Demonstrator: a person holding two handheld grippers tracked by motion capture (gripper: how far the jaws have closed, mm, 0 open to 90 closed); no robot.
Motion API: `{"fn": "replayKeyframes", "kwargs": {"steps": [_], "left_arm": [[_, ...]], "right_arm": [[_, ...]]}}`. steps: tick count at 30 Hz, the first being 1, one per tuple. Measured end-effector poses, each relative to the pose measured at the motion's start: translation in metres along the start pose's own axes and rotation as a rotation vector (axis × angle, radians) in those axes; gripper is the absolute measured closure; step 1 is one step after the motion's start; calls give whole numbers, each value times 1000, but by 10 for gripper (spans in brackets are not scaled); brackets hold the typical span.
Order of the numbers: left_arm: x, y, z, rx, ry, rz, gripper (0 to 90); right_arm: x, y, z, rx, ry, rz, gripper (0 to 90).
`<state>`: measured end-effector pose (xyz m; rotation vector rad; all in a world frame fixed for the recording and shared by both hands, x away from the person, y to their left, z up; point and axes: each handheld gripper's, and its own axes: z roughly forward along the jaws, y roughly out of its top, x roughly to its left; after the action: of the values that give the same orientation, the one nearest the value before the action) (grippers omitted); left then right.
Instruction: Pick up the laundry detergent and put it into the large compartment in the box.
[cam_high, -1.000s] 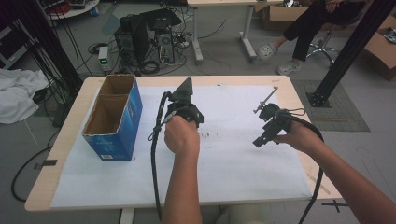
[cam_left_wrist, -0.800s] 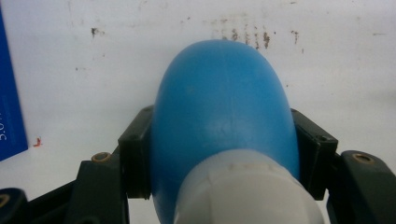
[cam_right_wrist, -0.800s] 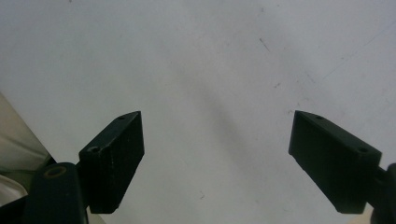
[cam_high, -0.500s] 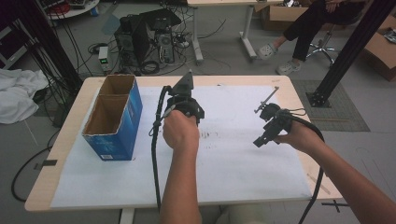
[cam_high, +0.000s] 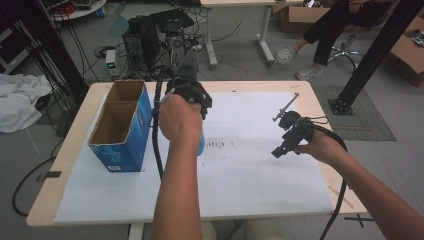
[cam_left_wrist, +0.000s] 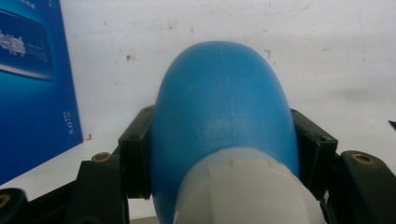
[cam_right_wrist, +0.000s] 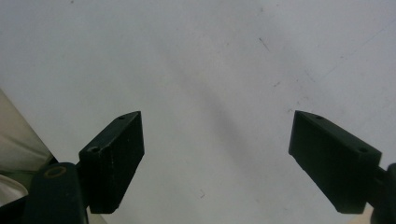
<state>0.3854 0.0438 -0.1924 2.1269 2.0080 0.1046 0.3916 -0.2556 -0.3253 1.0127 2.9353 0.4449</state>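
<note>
Now the left gripper (cam_high: 192, 107) carries a blue bottle (cam_left_wrist: 219, 121), jaws clenched on its sides, above the counter (cam_high: 260, 165) beside the blue box (cam_high: 122, 127). Next, probably, lowering it into a compartment. The right gripper (cam_right_wrist: 215, 158) hangs released.

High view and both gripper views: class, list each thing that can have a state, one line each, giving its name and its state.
Left gripper: shut on the blue object, held off the table.
Blue object: clamped between the jaws, rounded end pointing away.
Right gripper: open, nothing between the jaws.
Blue cardboard box: upright, top open, two compartments; no contents visible.
White sheet: flat on the table, smudged.
</note>
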Motion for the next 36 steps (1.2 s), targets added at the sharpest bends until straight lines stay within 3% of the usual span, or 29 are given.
{"fn": "replayKeyframes", "kwargs": {"steps": [8, 13, 23, 28, 30, 36], "left_arm": [[11, 5, -26, -2, 26, 21, 380], [19, 7, -42, -19, 19, 32, 380], [55, 11, -82, -57, 16, 51, 380], [69, 12, -90, -52, 40, 67, 381], [80, 11, -94, -48, 48, 74, 381], [100, 10, -100, -52, 40, 96, 381]], "right_arm": [[-1, 0, 0, 1, -3, 1, 180], [-3, 0, 1, 3, -3, 3, 180], [-6, -2, 0, 6, -4, 20, 180], [-8, -2, -1, 5, -5, 33, 180], [-9, -2, -2, 7, -6, 36, 180], [-8, 1, -1, 11, -7, 39, 180]]}}
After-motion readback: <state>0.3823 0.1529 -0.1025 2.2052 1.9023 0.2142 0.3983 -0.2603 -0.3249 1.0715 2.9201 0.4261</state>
